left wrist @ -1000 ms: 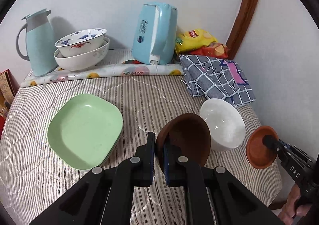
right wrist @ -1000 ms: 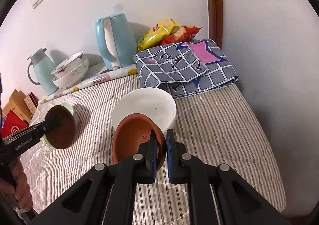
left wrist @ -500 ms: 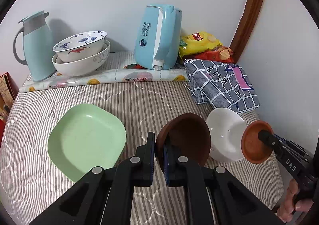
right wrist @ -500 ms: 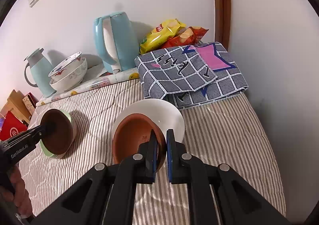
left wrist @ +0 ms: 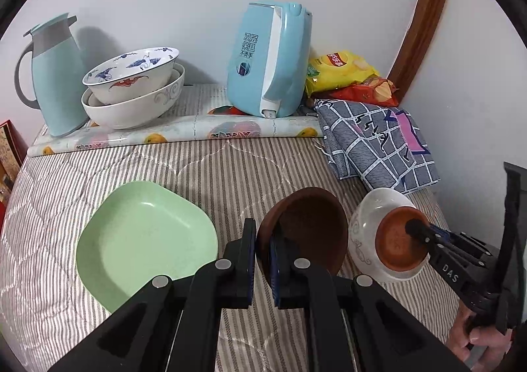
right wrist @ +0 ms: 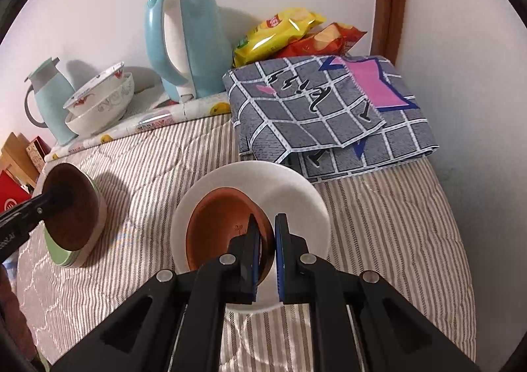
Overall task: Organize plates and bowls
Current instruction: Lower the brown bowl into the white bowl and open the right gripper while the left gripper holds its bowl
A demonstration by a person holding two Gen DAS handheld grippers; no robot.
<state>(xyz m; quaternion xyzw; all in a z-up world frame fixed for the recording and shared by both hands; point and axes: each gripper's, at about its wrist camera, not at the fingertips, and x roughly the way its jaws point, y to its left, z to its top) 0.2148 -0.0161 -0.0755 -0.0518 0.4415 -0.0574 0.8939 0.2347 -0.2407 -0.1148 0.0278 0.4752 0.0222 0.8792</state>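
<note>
My left gripper is shut on the rim of a dark brown bowl, held tilted above the striped cloth just right of the green square plates. It shows in the right wrist view too, over the green plates. My right gripper is shut on the rim of a small orange-brown bowl, which sits inside the white bowl. The left wrist view shows that orange bowl in the white bowl.
Two stacked patterned bowls, a teal thermos, a blue kettle and snack bags line the back wall. A folded checked cloth lies at the right. The table's right edge is close to the white bowl.
My right gripper has moved the orange bowl left and down into the white bowl. My left gripper still holds the dark brown bowl, shifted slightly forward.
</note>
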